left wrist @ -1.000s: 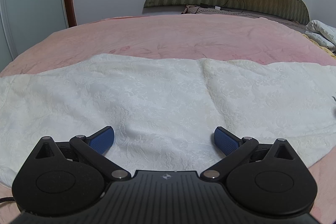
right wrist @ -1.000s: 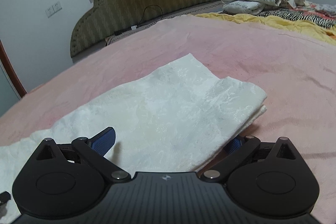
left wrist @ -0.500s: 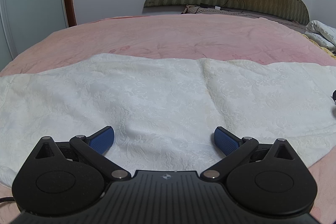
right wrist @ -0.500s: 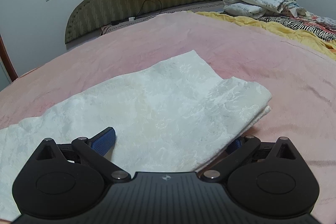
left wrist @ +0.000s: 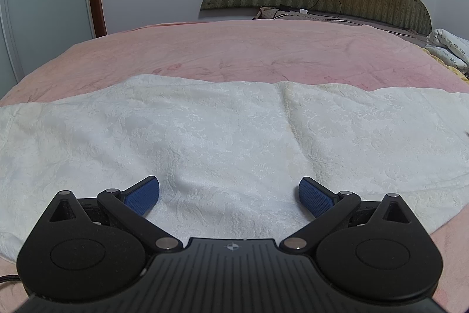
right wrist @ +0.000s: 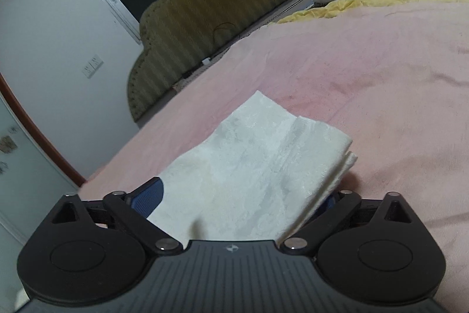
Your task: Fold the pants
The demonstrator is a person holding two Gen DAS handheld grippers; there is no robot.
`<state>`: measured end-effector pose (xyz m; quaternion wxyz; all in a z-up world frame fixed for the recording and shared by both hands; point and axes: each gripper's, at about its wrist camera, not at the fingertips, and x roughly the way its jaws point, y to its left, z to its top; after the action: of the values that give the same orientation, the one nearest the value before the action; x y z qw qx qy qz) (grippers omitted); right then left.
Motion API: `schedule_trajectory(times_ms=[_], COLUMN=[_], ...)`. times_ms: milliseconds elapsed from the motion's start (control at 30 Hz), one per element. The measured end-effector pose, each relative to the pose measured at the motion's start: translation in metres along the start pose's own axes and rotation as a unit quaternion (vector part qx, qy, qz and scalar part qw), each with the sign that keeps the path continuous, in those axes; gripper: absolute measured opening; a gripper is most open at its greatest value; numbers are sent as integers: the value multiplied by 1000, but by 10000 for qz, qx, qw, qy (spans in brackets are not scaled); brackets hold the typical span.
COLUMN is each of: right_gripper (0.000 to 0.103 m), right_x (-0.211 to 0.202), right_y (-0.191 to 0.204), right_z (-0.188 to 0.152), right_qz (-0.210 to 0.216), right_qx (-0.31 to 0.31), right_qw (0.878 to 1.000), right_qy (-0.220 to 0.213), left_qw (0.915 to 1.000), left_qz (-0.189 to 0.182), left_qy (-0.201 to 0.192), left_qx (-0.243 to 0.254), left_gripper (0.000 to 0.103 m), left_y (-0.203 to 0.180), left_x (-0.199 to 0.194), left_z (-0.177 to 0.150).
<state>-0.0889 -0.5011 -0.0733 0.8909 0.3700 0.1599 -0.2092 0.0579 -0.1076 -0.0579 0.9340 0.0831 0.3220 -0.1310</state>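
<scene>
The pants (left wrist: pixel 222 143) are white, of thin patterned cloth, and lie flat across the near part of the bed (left wrist: pixel 249 55), running along its near edge with one end doubled into layers toward the right. They look light, soft and limp: they should sag and crease wherever they are not held, and the stacked layers (right wrist: pixel 343 166) at the end could slide apart if only the top one is pinched.

The left hand-held gripper (left wrist: pixel 229 191) hangs over the middle of the cloth, jaws wide apart, holding nothing. The right hand-held gripper (right wrist: pixel 240 197) is at the layered end, its jaws closing with the cloth between them; the pads do not yet appear to press on it.

A good hold is the layered end edge, taking all layers together, with the other gripper on the long near edge.
</scene>
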Motion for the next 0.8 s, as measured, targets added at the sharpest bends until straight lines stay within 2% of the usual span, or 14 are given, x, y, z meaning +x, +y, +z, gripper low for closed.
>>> schedule_trajectory(times_ms=[33,100,133,167,233,333,400,467,533,600,633,700,767,800], right_gripper=[76,31,23,18,17,14,13,13,13,13,13,13,13,13], right_x=[1,1,0,0,-2,-7,-14,-21,-26,-29,-30,-30,-31,-32], right_y=[3,0,-5,-8,-9,8,36,74,109,135,146,161,173,177], right_z=[-1,0,1,1,2,4,1,-8,-24,-42,-52,-70,-87,-93], right_qz=[-153,-258,-270,-268,-239,-333,-377,-387,-347,-283,-227,-81,104,197], right_qx=[-74,39,173,259,202,-382,-1184,-2200,-3103,-3750,-3999,-4300,-4468,-4501], right_qw=[9999,9996,9994,9993,9994,9983,9911,9724,9464,9220,9115,8983,8908,8895], right_qy=[-26,-69,-89,-103,-116,-276,-478,-678,-824,-921,-935,-899,-819,-762], left_qw=[10000,10000,10000,10000,9997,9986,9960,9866,9660,9362,9182,8763,8425,8291], left_qz=[0,-6,-17,-37,-108,-324,-799,-1532,-2310,-2982,-3300,-3930,-4320,-4460], left_qy=[0,-5,-18,-55,-213,-411,-391,-172,152,529,718,1097,1324,1396], left_qx=[0,-5,-17,-33,6,115,-77,-540,-1147,-1785,-2073,-2560,-2931,-3069], left_gripper=[103,103,103,101,88,86,88,88,88,88,89,89,92,96], left_y=[0,0,1,1,1,-3,-1,4,10,15,16,15,10,7], left_x=[0,0,-1,-2,-9,-21,-27,-28,-21,-9,-2,14,26,31], left_z=[0,0,0,0,0,10,22,35,44,51,53,57,58,59])
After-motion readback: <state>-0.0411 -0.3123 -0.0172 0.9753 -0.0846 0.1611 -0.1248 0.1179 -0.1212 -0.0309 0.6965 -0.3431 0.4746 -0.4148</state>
